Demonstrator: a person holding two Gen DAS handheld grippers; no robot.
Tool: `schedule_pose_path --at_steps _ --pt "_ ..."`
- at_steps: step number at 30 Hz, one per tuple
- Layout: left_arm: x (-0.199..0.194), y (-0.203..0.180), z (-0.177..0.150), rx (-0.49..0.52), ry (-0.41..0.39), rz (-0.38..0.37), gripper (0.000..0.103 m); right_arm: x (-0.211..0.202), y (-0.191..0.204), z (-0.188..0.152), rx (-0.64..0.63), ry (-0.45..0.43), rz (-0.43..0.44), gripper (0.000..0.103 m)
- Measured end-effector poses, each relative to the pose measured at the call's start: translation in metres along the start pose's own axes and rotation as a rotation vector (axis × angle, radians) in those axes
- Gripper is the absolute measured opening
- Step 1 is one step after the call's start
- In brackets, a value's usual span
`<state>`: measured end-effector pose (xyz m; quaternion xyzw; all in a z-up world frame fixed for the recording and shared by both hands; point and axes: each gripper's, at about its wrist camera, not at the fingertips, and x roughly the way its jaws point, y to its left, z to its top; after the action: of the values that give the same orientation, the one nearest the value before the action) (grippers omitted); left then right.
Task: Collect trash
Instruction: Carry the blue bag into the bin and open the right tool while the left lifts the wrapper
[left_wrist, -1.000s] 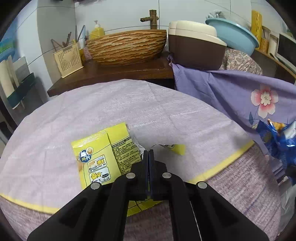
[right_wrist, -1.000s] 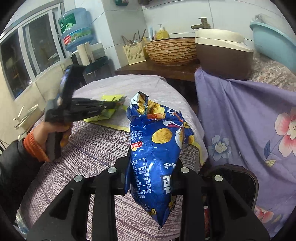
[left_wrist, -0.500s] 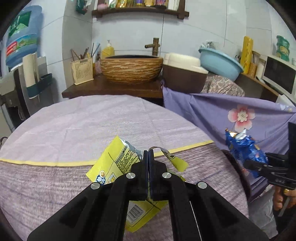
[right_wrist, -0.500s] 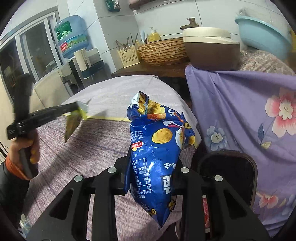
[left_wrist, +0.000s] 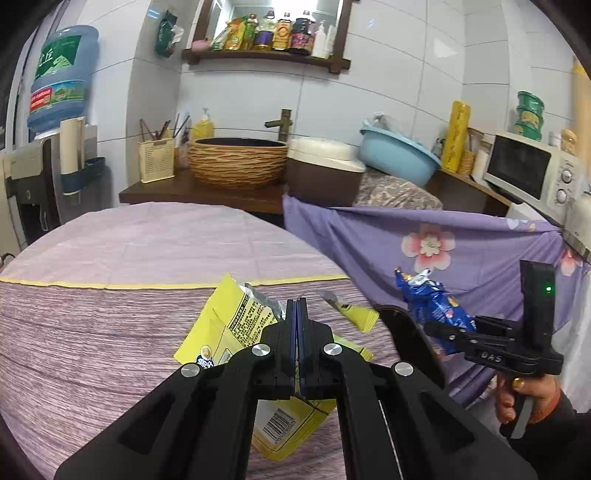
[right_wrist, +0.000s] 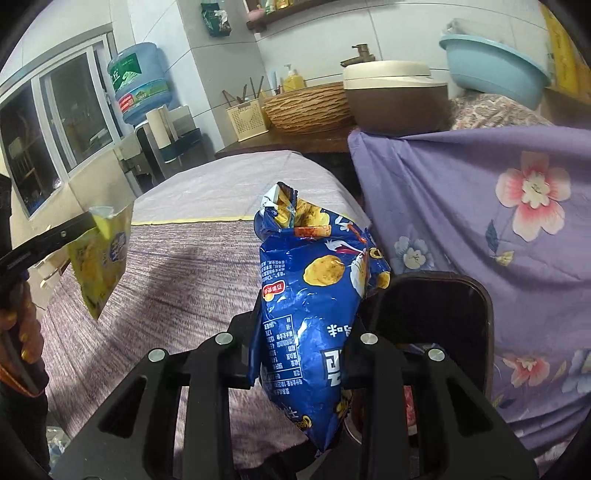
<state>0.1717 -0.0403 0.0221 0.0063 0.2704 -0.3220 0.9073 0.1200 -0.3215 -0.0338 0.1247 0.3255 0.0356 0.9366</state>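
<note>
My left gripper (left_wrist: 296, 306) is shut on a yellow snack wrapper (left_wrist: 229, 328) and holds it in the air above the purple tablecloth (left_wrist: 110, 332). The wrapper hangs from it in the right wrist view (right_wrist: 99, 258). My right gripper (right_wrist: 295, 332) is shut on a blue chip bag (right_wrist: 314, 295), held upright beside the table's right edge, just left of a dark trash bin (right_wrist: 443, 306). The blue bag (left_wrist: 432, 306) and the bin's rim (left_wrist: 406, 325) also show in the left wrist view.
A purple floral cloth (right_wrist: 498, 221) hangs right of the bin. Behind the table stand a woven basin (left_wrist: 236, 158), a brown-and-cream cooker (left_wrist: 325, 173) and a blue basin (left_wrist: 399, 155). A microwave (left_wrist: 532, 173) is at the far right, a water dispenser (left_wrist: 55, 85) at the far left.
My left gripper has lifted the yellow wrapper off the table and carried it right toward the bin. My right gripper has moved the blue bag right, closer to the bin.
</note>
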Motion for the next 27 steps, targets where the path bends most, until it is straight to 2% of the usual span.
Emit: schedule_pose_path --at_steps 7,12,18,24,25,27 --pt "-0.008 -0.041 -0.006 0.003 -0.029 -0.088 0.002 -0.018 -0.027 -0.021 0.059 0.001 -0.044 0.03" --pt "-0.007 -0.066 -0.007 0.001 -0.037 -0.147 0.002 -0.013 -0.055 -0.04 0.107 0.032 -0.089 0.03" --pt "0.004 -0.097 -0.008 0.032 -0.018 -0.208 0.002 0.019 -0.099 -0.07 0.184 0.1 -0.155 0.03" --pt "0.023 -0.127 -0.011 0.071 0.018 -0.255 0.002 0.058 -0.127 -0.093 0.23 0.175 -0.184 0.031" --pt "0.025 -0.13 -0.012 0.073 0.023 -0.259 0.002 0.064 -0.132 -0.098 0.242 0.185 -0.182 0.036" --pt "0.033 -0.136 -0.014 0.076 0.038 -0.272 0.002 0.073 -0.14 -0.103 0.265 0.196 -0.19 0.055"
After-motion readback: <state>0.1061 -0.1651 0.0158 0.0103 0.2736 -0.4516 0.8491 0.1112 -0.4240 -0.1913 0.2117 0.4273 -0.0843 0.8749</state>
